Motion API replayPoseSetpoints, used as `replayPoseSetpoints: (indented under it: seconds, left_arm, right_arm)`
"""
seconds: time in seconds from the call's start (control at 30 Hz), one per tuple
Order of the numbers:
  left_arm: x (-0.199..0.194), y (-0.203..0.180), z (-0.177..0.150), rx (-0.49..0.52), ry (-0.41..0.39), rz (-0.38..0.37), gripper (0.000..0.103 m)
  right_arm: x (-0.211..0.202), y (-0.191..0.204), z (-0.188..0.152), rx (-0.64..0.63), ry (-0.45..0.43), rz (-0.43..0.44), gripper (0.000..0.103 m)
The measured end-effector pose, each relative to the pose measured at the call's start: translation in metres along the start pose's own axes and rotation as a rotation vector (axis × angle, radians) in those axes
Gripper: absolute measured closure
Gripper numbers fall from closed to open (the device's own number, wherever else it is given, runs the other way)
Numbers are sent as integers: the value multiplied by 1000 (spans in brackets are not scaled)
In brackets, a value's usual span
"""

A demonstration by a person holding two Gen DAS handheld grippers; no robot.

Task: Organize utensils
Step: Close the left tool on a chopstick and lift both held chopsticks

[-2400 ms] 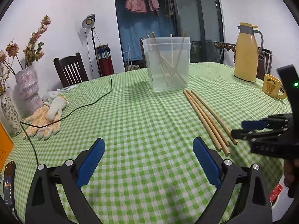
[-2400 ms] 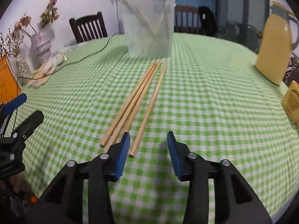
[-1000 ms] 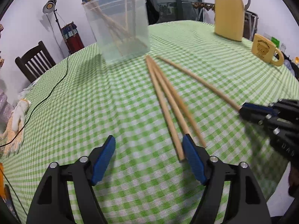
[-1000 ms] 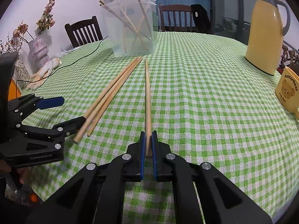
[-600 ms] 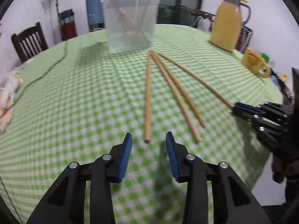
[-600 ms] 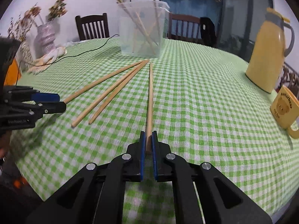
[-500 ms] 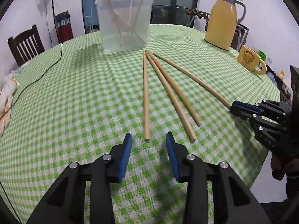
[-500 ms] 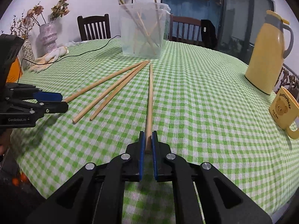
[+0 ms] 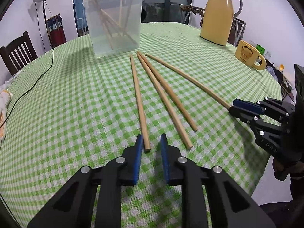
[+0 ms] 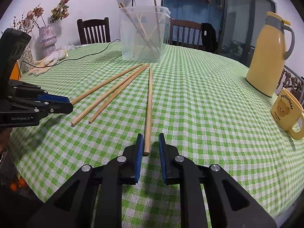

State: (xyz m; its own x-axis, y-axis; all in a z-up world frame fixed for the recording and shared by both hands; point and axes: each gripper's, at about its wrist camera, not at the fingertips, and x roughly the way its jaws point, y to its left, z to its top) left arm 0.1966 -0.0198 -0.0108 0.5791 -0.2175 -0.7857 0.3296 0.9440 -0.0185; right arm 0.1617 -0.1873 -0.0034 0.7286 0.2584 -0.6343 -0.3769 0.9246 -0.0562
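Chopsticks (image 9: 161, 95) fanned lengthwise on checked tablecloth (image 9: 76, 104), far tips converging toward tub (image 9: 114, 19)

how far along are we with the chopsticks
Done: several chopsticks stand in the clear tub. In hand: nothing gripped; the left gripper has just been closing around one chopstick, the right gripper just opening off another chopstick. Left: all four on the tablecloth.

Left gripper (image 9: 151, 142) points down from 6 o'clock, its jaws narrowly apart and just closing. Right gripper (image 10: 149, 141) sits likewise, jaws slightly parted, just opening.
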Motion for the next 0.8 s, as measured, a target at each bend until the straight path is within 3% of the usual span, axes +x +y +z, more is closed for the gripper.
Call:
replayPoseSetpoints:
  seconds: [0.13, 0.23, 0.37, 0.47, 0.8]
  left_arm:
    - [1, 2, -2, -5, -6, -3, 87]
    - [1, 2, -4, -7, -13, 32, 99]
    - [-4, 5, -5, -36, -9, 40, 100]
    - [-19, 7, -7, -50, -35, 48, 100]
    - [-104, 24, 3, -80, -203, 60, 100]
  right_arm:
    - [-3, 0, -3, -9, -8, 2, 87]
    - [-4, 1, -6, -14, -19, 4, 87]
    - [-3, 6, -4, -25, -11, 9, 96]
    - [-8, 9, -3, -32, -16, 14, 96]
    - [-50, 18, 44, -41, -174, 10, 97]
